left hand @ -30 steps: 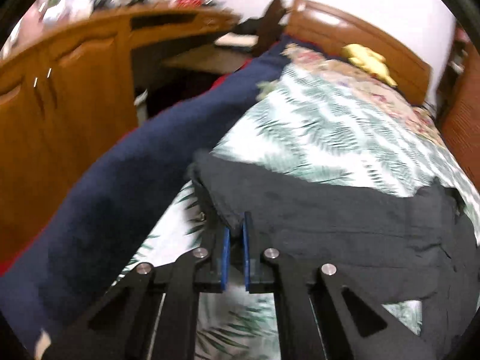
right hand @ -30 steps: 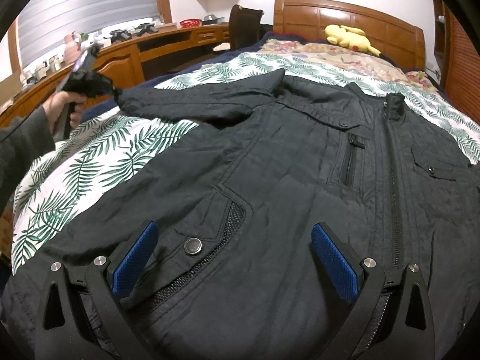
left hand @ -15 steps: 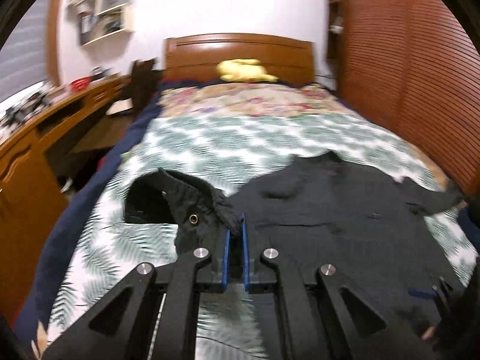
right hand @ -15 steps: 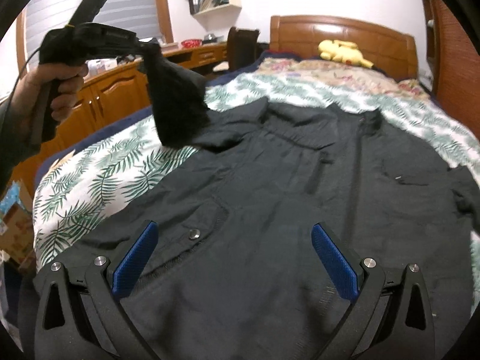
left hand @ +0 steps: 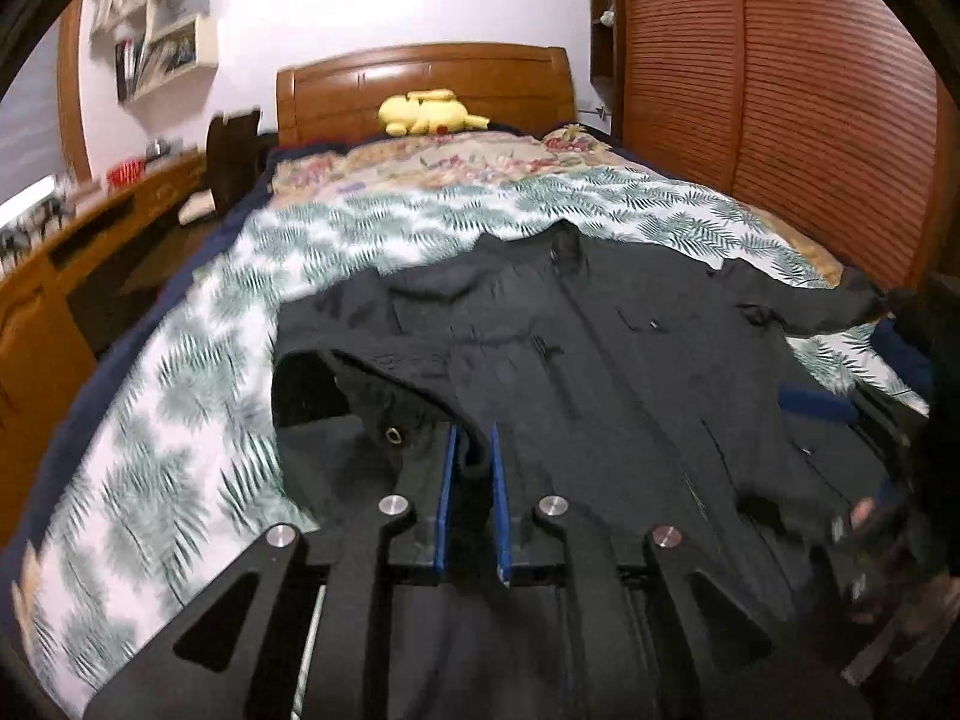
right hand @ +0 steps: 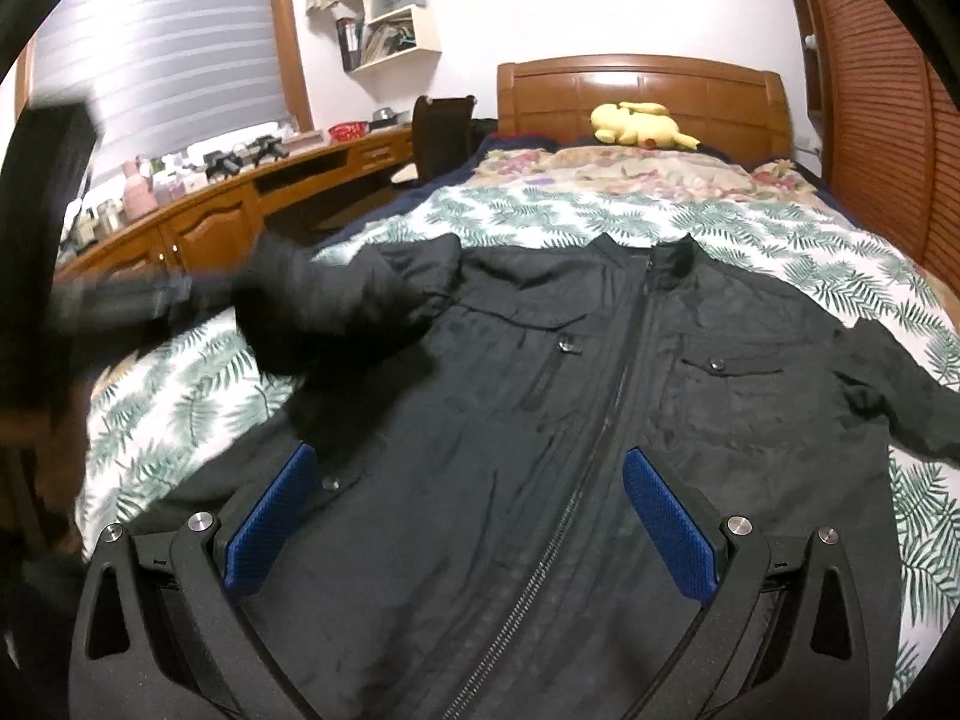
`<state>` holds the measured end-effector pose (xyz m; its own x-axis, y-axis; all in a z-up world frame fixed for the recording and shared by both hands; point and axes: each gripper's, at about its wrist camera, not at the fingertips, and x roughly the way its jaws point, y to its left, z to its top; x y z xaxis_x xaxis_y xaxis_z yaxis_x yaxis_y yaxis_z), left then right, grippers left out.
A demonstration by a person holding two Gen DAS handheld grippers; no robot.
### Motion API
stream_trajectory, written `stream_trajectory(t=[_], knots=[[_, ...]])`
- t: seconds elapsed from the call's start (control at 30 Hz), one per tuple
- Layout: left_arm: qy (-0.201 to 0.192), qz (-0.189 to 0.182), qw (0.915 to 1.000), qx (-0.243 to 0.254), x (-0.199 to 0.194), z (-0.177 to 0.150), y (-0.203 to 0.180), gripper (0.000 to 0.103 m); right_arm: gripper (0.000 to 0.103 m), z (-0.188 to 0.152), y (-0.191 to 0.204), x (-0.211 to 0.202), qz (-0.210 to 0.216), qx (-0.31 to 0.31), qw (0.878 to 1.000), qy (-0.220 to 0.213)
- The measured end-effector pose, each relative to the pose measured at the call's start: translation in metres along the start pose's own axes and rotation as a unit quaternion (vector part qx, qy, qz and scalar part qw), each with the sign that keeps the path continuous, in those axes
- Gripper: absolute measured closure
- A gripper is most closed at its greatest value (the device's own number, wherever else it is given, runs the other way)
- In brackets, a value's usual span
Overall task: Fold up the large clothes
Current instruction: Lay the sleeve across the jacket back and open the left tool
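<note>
Held at the far left of the right view: the left tongs point(right hand: 198, 294), blurred, with the cuff of the sleeve point(right hand: 336, 312) caught between the blue pads. Seen from their own camera, the left tongs point(left hand: 474, 468) narrowly parted, having just eased open a little, the dark cuff point(left hand: 420, 420) with its snap still pinched in the slim gap. Spread directly ahead of and under both tongs: the black jacket point(right hand: 600, 420), front up on the leaf-print bedspread point(right hand: 750, 228), zip running down the middle, collar toward the headboard. Lifted and carried over the jacket's chest: that one sleeve. Right tongs point(right hand: 474, 516) released, pads wide apart, hovering above the hem with nothing between them. Far beyond the tongs, against the headboard: a yellow plush toy point(right hand: 639, 123).
</note>
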<state>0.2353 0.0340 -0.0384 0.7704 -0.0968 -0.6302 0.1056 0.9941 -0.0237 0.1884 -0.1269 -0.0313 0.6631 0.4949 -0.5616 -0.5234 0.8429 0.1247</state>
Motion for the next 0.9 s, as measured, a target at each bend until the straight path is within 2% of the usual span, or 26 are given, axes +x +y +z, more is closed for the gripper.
stream_trajectory(t=[0.2,0.33,0.5,0.7,0.9], knots=[[-0.017,0.012,0.9998,0.003,-0.02,-0.021,0.007,0.086,0.0,0.008,0.005,0.007,0.005,0.001,1.0,-0.004],[-0.031,0.013,0.9993,-0.015,-0.029,-0.032,0.024,0.076,0.0,0.006,0.014,0.022,0.009,-0.006,1.0,0.008],[-0.034,0.038,0.9985,-0.018,-0.032,-0.043,0.051,0.07,0.0,-0.001,0.03,0.039,0.026,-0.017,0.999,0.024],[-0.036,0.053,0.9967,-0.049,-0.037,-0.048,0.09,0.066,0.0,-0.008,0.056,0.054,0.041,-0.052,0.997,0.04],[-0.051,0.068,0.9938,-0.071,-0.048,-0.05,0.114,0.064,0.0,0.009,0.089,0.067,0.06,-0.088,0.993,0.05]])
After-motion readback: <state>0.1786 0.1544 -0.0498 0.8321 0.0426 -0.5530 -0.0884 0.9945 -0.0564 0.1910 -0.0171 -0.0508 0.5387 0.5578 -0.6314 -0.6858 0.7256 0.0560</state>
